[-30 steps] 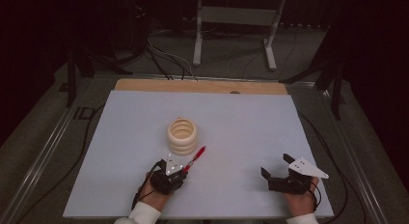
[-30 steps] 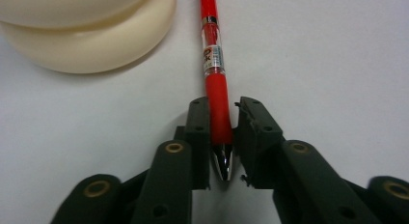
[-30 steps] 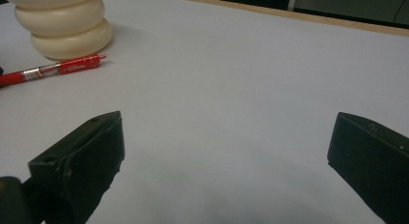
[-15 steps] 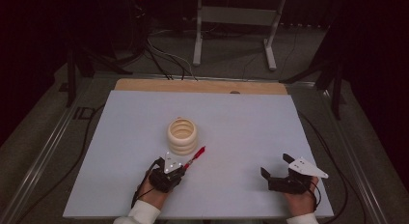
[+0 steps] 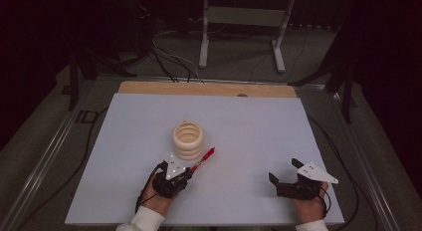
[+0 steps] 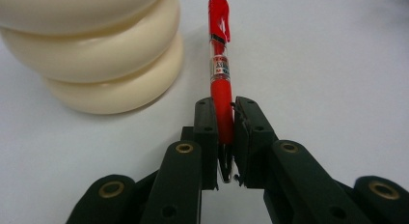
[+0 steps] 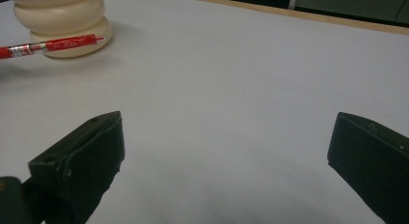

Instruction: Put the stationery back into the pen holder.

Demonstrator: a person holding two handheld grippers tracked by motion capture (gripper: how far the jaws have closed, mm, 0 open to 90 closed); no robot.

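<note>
Left hand-held gripper (image 6: 225, 137) still clamped on red pen (image 6: 219, 64) beside cream ringed holder (image 5: 188, 139); right hand-held gripper (image 5: 286, 175) stays apart.

Pen (image 6: 220, 69) label print (unreadable)

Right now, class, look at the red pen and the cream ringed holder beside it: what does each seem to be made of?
Red pen: likely plastic, glossy red with a clear middle section bearing a printed label. It is clamped between the left gripper fingers.

Cream ringed holder: smooth, matte, stacked rounded rings; could be plastic, silicone or ceramic, the look leaves it open.
</note>
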